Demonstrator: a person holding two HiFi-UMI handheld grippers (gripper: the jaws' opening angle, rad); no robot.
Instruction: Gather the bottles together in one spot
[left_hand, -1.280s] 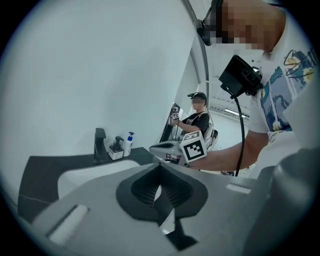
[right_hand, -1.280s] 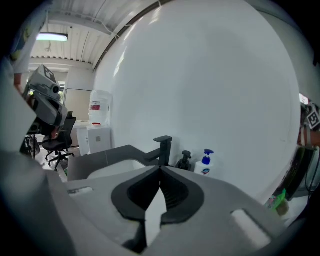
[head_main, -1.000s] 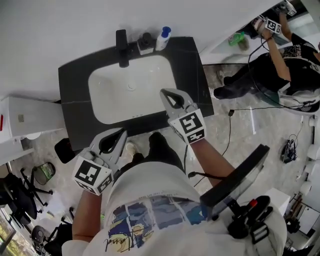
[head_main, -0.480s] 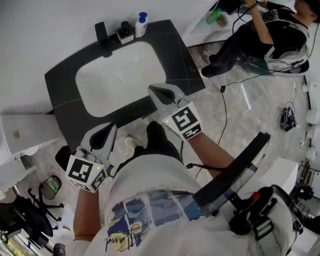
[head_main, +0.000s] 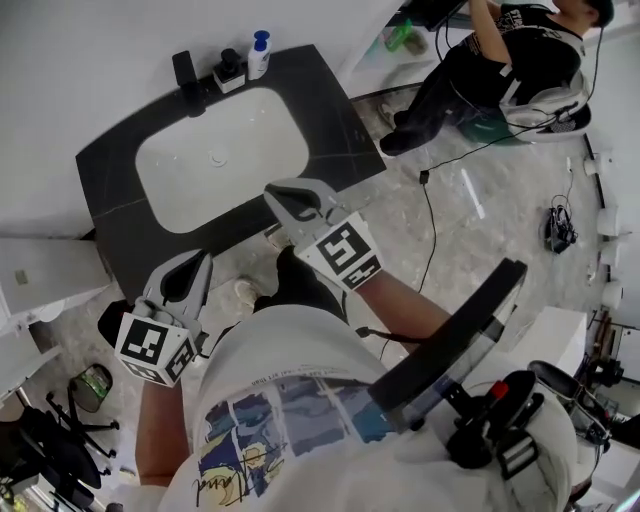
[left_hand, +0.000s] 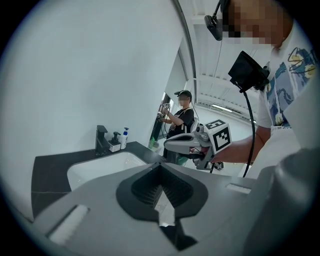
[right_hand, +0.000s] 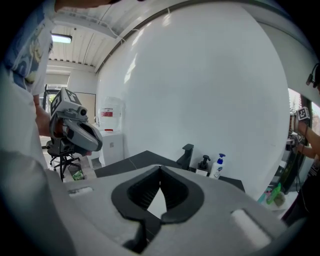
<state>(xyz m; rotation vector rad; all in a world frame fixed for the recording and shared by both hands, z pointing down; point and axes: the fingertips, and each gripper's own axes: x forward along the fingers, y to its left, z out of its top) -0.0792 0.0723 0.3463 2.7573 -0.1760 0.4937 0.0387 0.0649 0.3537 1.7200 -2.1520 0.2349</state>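
Note:
A white bottle with a blue pump (head_main: 258, 54) and a short black pump bottle (head_main: 229, 68) stand side by side at the back of the dark counter (head_main: 340, 130), next to the black tap (head_main: 184, 68). My right gripper (head_main: 270, 190) hovers over the counter's front edge, shut and empty. My left gripper (head_main: 200, 257) is lower and off the counter, over the floor, also shut and empty. The right gripper view shows the white bottle (right_hand: 217, 166) and the black one (right_hand: 203, 165) far ahead. The left gripper view has both bottles (left_hand: 123, 139) small in the distance.
A white basin (head_main: 220, 160) fills the middle of the counter. A white cabinet (head_main: 40, 270) stands at the left. A seated person (head_main: 510, 50) is at the upper right, near a green bottle (head_main: 400, 38) on a ledge. Cables (head_main: 432, 220) trail over the floor.
The sink and bottles have slid toward the upper left of the head view. Both grippers drifted left with it and stay shut and empty, the left one now off the counter.

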